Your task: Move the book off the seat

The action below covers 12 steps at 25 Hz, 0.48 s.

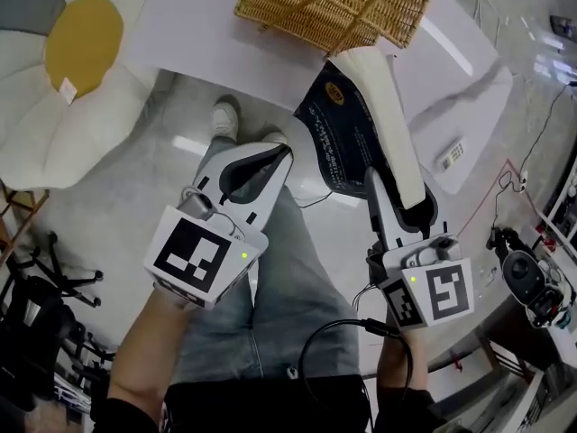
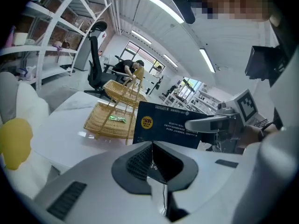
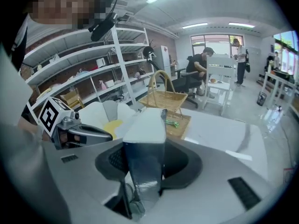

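The right gripper (image 1: pixel 401 213) pinches the dark blue book (image 1: pixel 347 138) by its lower edge, holding it up near the white table (image 1: pixel 207 43) and wicker basket (image 1: pixel 334 3), while the left gripper (image 1: pixel 270 156) hangs beside it, jaws pressed together on nothing.

The head view looks steeply down from above the person's legs (image 1: pixel 270 314). It sits close over the left gripper (image 1: pixel 270 156) and the right gripper (image 1: pixel 401 197), with the floor (image 1: pixel 135 197) and a white table (image 1: pixel 198 34) beyond. The left gripper view sits low behind that gripper's jaws and faces across the room. The right gripper view does likewise, with the book (image 3: pixel 142 148) filling its near foreground. All three views share the wicker basket (image 1: pixel 338 3) on the table and the flower-shaped cushion (image 1: pixel 72 70). Each gripper view also catches the other gripper.
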Each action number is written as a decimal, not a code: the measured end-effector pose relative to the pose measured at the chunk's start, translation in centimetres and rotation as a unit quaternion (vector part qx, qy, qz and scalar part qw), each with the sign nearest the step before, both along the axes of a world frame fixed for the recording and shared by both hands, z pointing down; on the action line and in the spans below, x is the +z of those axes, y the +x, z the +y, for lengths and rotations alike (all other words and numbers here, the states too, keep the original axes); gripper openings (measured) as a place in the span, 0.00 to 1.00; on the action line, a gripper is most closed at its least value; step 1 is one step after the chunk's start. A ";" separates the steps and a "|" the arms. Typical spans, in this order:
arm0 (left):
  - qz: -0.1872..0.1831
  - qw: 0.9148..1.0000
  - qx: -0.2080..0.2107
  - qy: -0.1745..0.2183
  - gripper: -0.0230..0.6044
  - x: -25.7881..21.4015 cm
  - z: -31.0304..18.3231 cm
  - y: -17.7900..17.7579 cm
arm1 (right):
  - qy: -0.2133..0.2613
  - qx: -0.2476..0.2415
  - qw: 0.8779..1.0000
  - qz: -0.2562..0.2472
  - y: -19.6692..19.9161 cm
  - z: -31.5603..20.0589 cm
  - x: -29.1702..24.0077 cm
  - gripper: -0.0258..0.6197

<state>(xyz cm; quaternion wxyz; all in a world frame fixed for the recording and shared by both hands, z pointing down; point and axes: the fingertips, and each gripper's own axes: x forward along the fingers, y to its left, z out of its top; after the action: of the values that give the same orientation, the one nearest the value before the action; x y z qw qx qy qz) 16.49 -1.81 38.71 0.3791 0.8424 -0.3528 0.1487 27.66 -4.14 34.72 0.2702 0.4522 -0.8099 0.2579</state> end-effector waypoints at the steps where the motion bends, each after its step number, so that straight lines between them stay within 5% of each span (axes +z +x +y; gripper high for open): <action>1: 0.003 1.000 0.012 -0.002 0.05 0.1 -0.1 0.6 | -0.003 0.010 1.000 0.003 0.7 0.1 0.0 0.30; 12: 0.027 0.993 0.111 -0.002 0.05 0.1 -4.0 3.9 | -0.027 0.095 0.995 0.023 4.7 0.3 0.0 0.30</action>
<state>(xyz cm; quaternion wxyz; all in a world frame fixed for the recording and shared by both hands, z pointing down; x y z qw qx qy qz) 20.38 -5.86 38.81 0.3712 0.8795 -0.2464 0.1674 32.32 -3.85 34.71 0.2753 0.5257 -0.7493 0.2940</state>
